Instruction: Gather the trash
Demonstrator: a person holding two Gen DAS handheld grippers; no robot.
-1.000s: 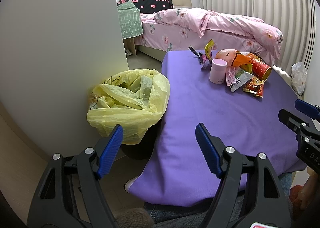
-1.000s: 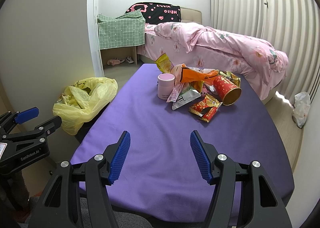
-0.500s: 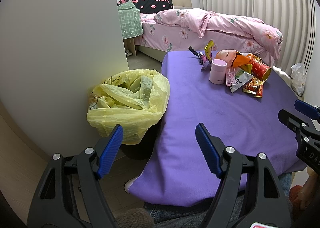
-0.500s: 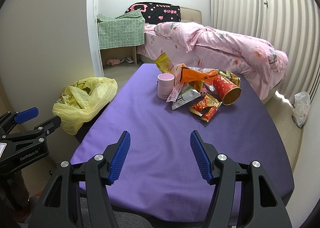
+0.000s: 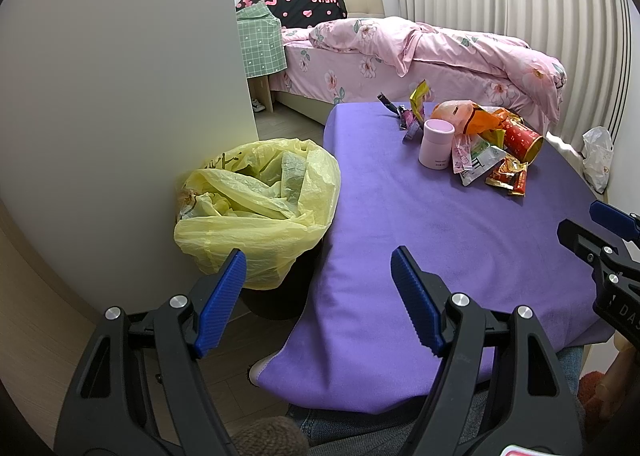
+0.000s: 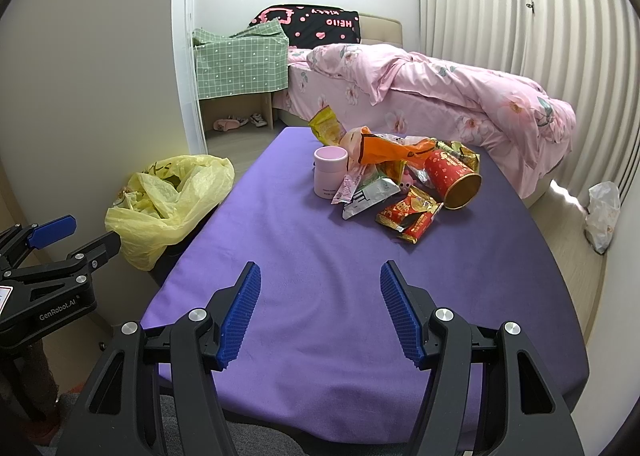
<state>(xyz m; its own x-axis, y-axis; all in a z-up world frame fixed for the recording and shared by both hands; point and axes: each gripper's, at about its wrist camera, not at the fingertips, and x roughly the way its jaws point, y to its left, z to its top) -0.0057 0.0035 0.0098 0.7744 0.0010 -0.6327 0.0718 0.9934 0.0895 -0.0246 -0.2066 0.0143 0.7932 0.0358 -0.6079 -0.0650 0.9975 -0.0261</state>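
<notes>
Two grippers, left gripper (image 5: 318, 296) and right gripper (image 6: 320, 310), fingers apart; one pink cup (image 6: 329, 171).

A purple-clothed table (image 6: 360, 276) carries a pink cup (image 6: 329, 171), a tipped red can (image 6: 452, 177) and snack wrappers (image 6: 408, 213) heaped together at its far end

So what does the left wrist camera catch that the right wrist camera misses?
Only the left wrist view looks down into the yellow plastic bin bag and shows a small dark wrapper at the table's far edge. Only the right wrist view shows shoes under the green-checked cloth. Both show the purple table, pink cylindrical cup, red paper can, wrapper pile and pink bed.
</notes>
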